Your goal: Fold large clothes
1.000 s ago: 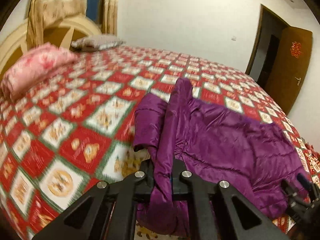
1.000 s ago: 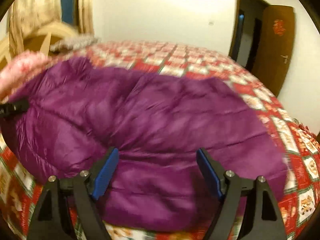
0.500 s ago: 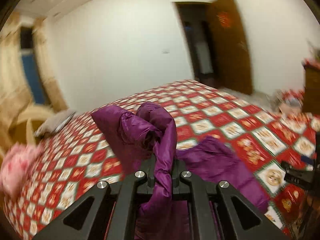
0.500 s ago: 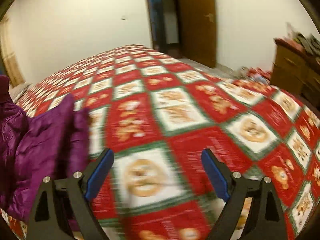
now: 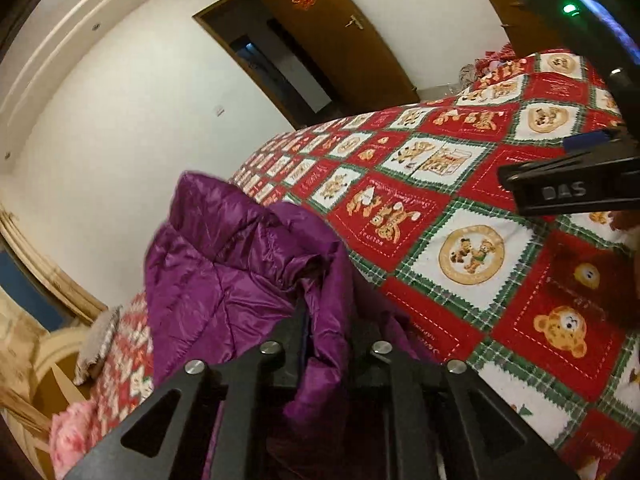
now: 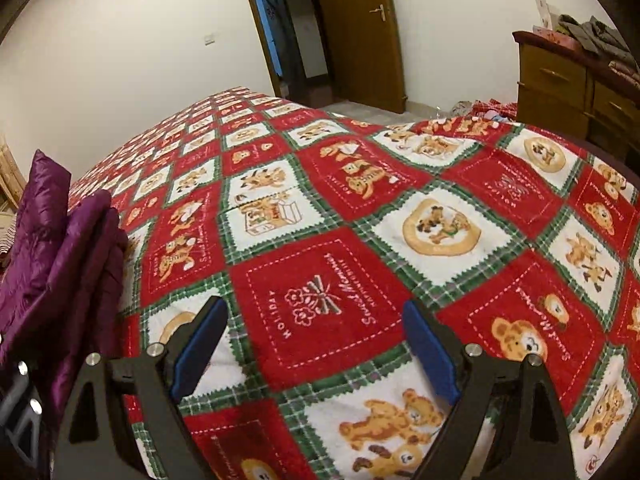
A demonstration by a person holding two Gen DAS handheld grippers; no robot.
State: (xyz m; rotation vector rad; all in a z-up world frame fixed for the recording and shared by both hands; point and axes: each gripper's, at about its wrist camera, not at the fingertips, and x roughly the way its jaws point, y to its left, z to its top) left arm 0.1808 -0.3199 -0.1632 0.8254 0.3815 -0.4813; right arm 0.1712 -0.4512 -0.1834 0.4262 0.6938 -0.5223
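jacket: shiny purple quilted puffer jacket (image 5: 240,276) was bunched at lower left of the left wrist view, one fold hanging up between the fingers; also seen at far left edge of the right wrist view (image 6: 60,264), lying on the bed.
left gripper: black two-finger left gripper (image 5: 328,344) had jaws opening, purple fold between them; pads looked to be touching the cloth yet, hard to be sure.
right gripper: black right gripper with blue pads (image 6: 316,352) stood wide apart, nothing between the jaws, only bedspread below; its blue pad tip also showed at right edge of the left view (image 5: 588,140).
bedspread: red, white and green teddy-bear patchwork bedspread (image 6: 400,184) filled centre and right, bare of clothing there.
risk 1: fold likely to slip out as the jaws part, dropping in a crumpled heap instead of a flat layer; slick padded fabric would cause it.
risk 2: jacket sat bunched, not spread; any fold made on it would probably come out lumpy.
risk 3: right gripper was well apart from the jacket, so no second hold to keep the edge aligned.
risk 4: pink pillow (image 5: 76,436) at lower left lay near; loose cloth could drag onto it.
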